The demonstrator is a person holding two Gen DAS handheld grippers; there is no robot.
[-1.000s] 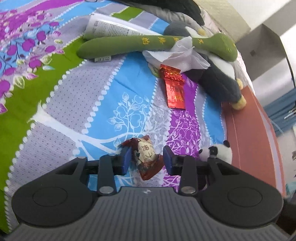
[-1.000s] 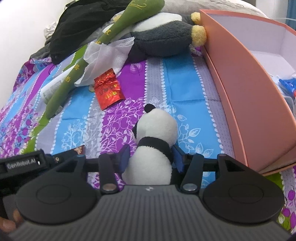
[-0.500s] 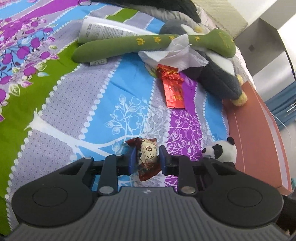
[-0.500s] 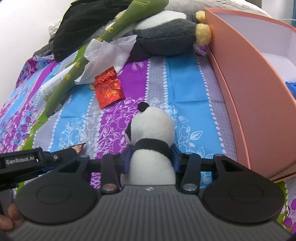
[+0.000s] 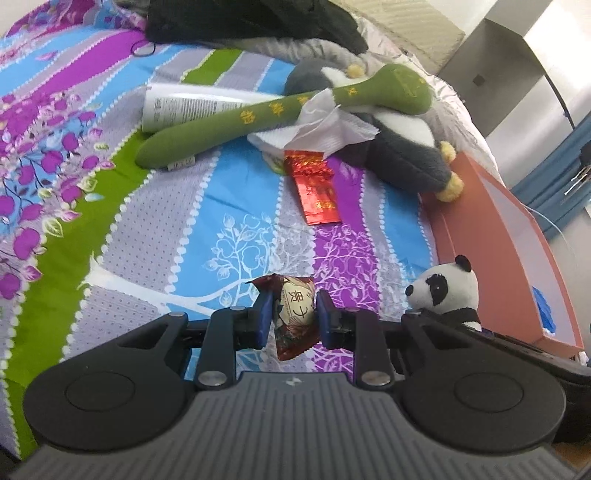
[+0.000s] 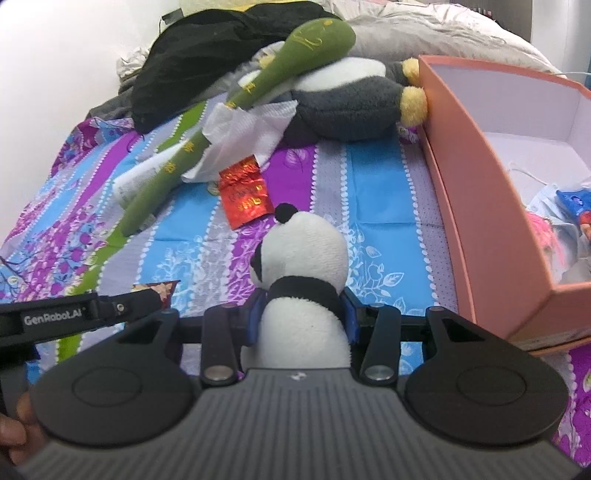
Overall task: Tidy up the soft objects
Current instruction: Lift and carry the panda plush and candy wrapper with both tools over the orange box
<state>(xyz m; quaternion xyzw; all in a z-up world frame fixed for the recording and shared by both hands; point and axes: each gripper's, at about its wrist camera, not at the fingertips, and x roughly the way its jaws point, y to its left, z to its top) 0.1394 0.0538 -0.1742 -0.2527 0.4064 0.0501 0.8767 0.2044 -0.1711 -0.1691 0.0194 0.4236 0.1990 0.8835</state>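
Observation:
My left gripper (image 5: 291, 314) is shut on a brown wrapped snack packet (image 5: 295, 317), held a little above the patterned bedspread (image 5: 155, 236). In the right wrist view my right gripper (image 6: 301, 317) is shut on a small panda plush (image 6: 301, 266), its pads pressing the body below the black collar. The panda (image 5: 445, 291) also shows at the right of the left wrist view. Further back lie a long green plush stick (image 5: 280, 110), a grey penguin plush (image 5: 399, 151), a crumpled tissue (image 5: 325, 129) and a red foil packet (image 5: 317, 192).
An open pink box (image 6: 476, 177) stands at the bed's right side with a few small items inside. A white tube (image 5: 192, 107) lies under the green stick. Black clothing (image 6: 207, 59) and a grey pillow (image 6: 424, 33) are heaped at the far end.
Both grippers closed on their objects, the left on the snack packet and the right on the panda, and both have since risen off the bedspread with them.

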